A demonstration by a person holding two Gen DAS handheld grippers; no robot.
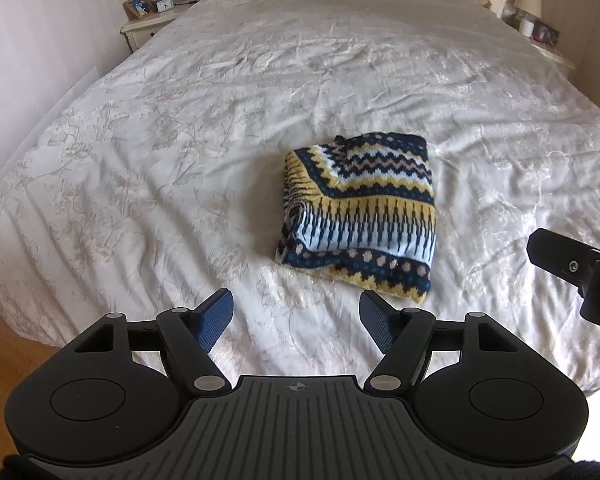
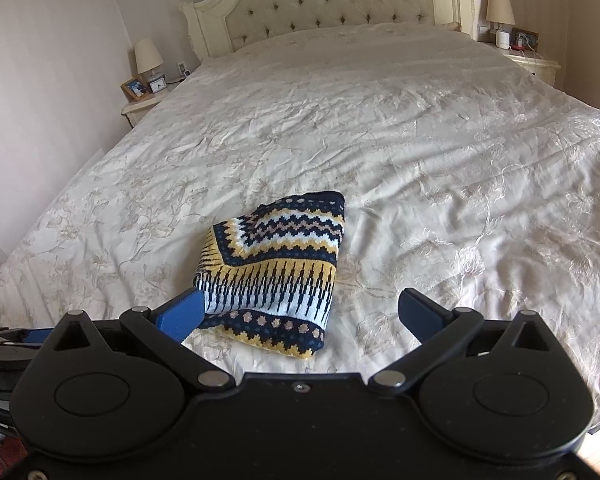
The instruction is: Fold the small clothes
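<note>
Both grippers, left gripper (image 1: 296,320) and right gripper (image 2: 300,312), are matte black with blue textured fingers (image 1: 216,320), silver pivot screws and round side discs

- A knitted sweater (image 1: 360,216) (image 2: 274,270) patterned in navy, yellow, pale blue and beige, with zigzag bands, dotted rows and vertical dashes.
- It is folded into a compact, roughly square bundle, its layered edges showing on the left side.
- It lies flat just right of centre in the left wrist view and centre-left in the right wrist view.
</note>
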